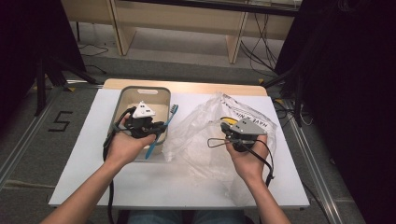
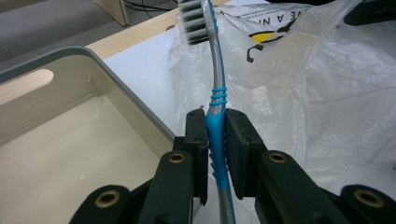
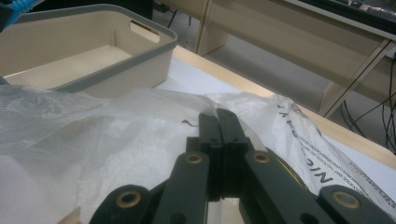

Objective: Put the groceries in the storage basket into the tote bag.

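Left gripper (image 2: 216, 135) clamps toothbrush (image 2: 215, 93) mid-handle, over bin (image 2: 116, 79) rim beside bag (image 2: 303, 93). Right gripper (image 3: 218, 122) jaws closed, pinching bag film. Risk: brush pivots in narrow grip, drops outside bin; thin film slips or tears.

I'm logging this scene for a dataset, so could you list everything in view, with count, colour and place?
toothbrush: one, blue and grey with dark bristles, clamped by its handle in the left gripper, at the bin's right rim
bin: one, beige with a grey rim, far left part of the table, nothing visible inside it
plastic bag: one, clear with black print and a yellow mark, crumpled on the right half of the table
table: one, white top with a wooden far edge
shelf unit: one, light wood, on the floor beyond the table
cables: several, black, on the floor by the shelf unit
left gripper: black, shut on the toothbrush
right gripper: black, jaws together at the plastic bag
hands: two, one on each gripper
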`<action>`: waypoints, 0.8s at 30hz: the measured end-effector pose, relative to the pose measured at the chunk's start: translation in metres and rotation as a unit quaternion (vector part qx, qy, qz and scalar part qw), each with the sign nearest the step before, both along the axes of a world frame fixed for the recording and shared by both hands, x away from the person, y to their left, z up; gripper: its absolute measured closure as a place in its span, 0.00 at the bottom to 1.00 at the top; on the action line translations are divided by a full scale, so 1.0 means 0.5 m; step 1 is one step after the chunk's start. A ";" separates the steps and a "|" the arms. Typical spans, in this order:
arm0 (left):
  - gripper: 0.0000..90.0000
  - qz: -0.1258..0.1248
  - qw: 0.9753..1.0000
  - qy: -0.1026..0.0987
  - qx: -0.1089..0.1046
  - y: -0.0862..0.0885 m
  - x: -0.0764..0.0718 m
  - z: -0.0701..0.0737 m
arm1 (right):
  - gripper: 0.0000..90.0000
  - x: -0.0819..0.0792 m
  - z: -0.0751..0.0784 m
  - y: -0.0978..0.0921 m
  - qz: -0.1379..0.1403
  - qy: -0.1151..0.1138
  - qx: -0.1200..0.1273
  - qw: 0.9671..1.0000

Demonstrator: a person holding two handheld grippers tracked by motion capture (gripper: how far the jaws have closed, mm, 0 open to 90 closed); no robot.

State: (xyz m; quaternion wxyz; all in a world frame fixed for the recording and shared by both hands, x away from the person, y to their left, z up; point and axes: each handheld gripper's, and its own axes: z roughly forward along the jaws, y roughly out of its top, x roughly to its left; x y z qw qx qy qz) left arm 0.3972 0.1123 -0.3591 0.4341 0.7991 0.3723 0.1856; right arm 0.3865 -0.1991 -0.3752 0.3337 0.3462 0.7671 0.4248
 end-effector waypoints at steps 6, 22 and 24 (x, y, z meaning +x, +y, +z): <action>0.88 -0.012 1.000 -0.001 -0.003 -0.010 -0.015 -0.002 | 1.00 0.000 0.000 0.000 -0.001 0.000 0.002 1.000; 0.88 -0.056 0.998 -0.011 -0.001 -0.054 -0.063 -0.001 | 1.00 0.000 -0.001 0.000 0.000 0.002 0.001 1.000; 0.88 -0.061 0.998 -0.011 0.001 -0.059 -0.066 -0.001 | 1.00 0.000 -0.001 0.000 -0.001 0.002 0.002 1.000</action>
